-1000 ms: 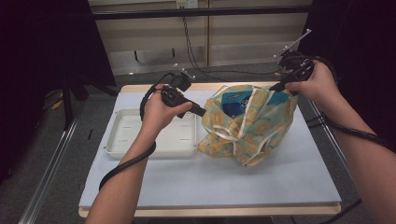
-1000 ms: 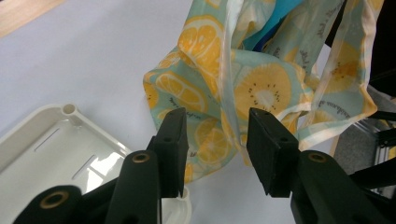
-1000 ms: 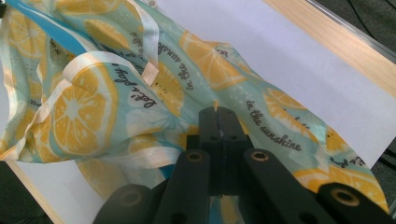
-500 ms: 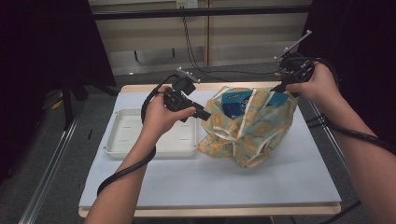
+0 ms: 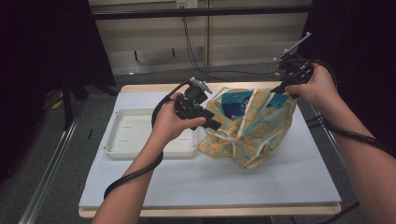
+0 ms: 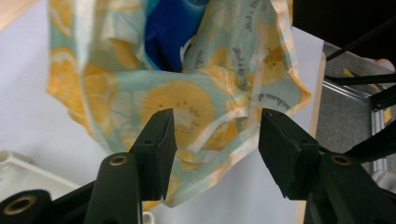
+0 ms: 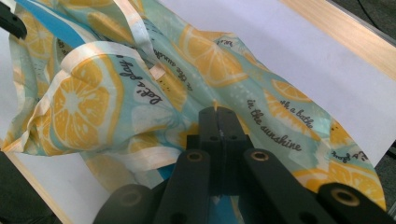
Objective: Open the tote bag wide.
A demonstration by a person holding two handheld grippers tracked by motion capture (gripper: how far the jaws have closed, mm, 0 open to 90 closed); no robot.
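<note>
A white tray (image 5: 140,135) is sitting on the bench (image 5: 187,186), just behind the left tongs (image 5: 212,122).

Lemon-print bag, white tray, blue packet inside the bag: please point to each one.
Lemon-print bag (image 5: 252,140), high view, on its front side.
White tray (image 5: 128,133), high view, on its bare floor.
Blue packet (image 6: 166,32), left gripper view, on its dark blue face.

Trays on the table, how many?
1. A white tray sits at the left of the table, beside the lemon-print bag; its corner also shows in the left gripper view. Anything behind or inside the bag could be hidden.
</note>
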